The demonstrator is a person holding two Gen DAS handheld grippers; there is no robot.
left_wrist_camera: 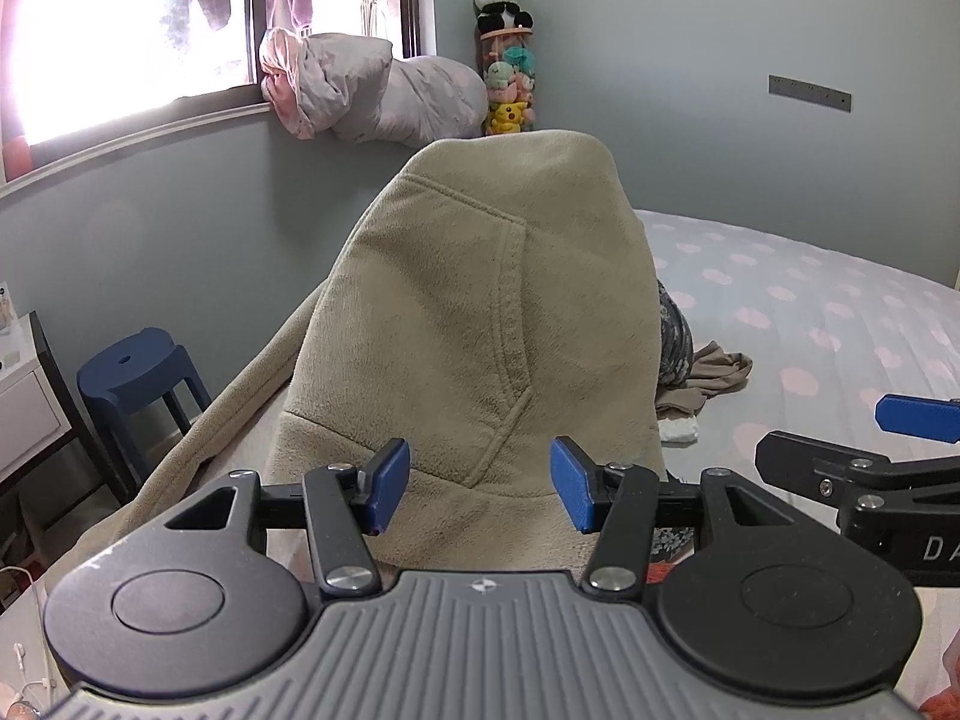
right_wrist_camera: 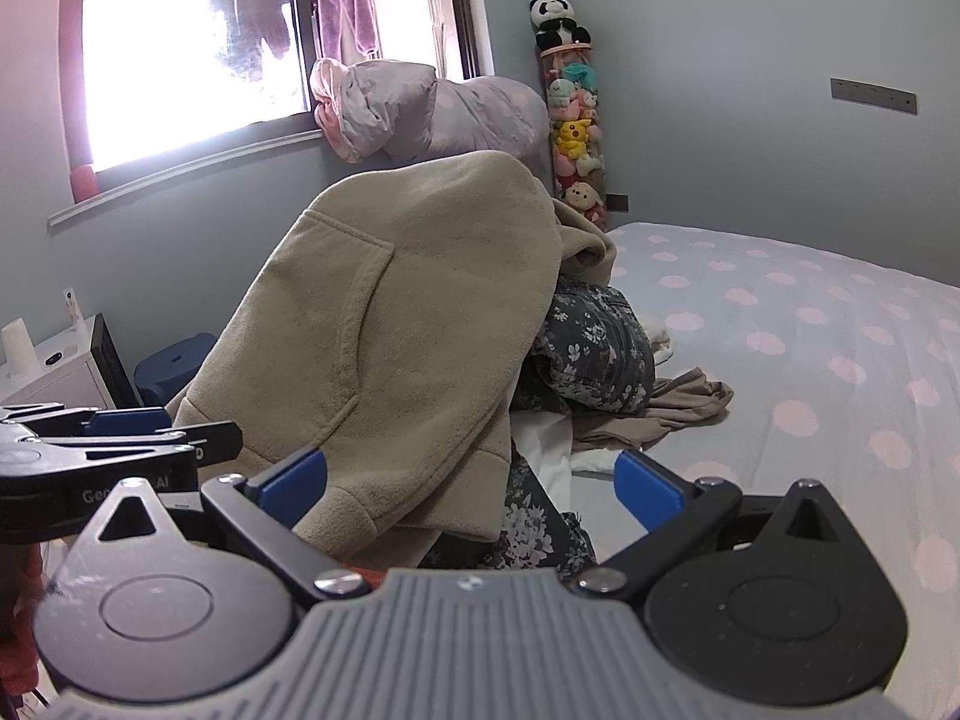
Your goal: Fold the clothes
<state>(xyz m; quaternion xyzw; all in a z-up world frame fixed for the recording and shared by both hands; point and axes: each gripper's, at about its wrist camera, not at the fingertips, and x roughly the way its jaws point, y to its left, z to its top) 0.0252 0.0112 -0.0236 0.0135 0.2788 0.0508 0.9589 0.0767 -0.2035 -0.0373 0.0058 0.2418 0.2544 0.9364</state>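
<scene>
A beige fleece garment [left_wrist_camera: 468, 312] with a stitched pocket lies draped over a pile of clothes on the bed; it also shows in the right wrist view [right_wrist_camera: 390, 324]. My left gripper [left_wrist_camera: 480, 483] is open, its blue pads just in front of the fleece hem, holding nothing. My right gripper [right_wrist_camera: 471, 480] is open and empty, its left pad near the fleece's lower corner. Under the fleece lie a dark floral garment [right_wrist_camera: 594, 342], a tan cloth [right_wrist_camera: 672, 408] and something white [right_wrist_camera: 552, 450]. The right gripper shows at the right of the left wrist view [left_wrist_camera: 900, 456].
The bed [right_wrist_camera: 810, 360] has a grey sheet with pink dots. A rolled duvet [left_wrist_camera: 384, 90] lies under the window. A tube of plush toys [left_wrist_camera: 507, 78] stands in the corner. A blue stool [left_wrist_camera: 135, 372] and a white cabinet [left_wrist_camera: 24, 396] stand left of the bed.
</scene>
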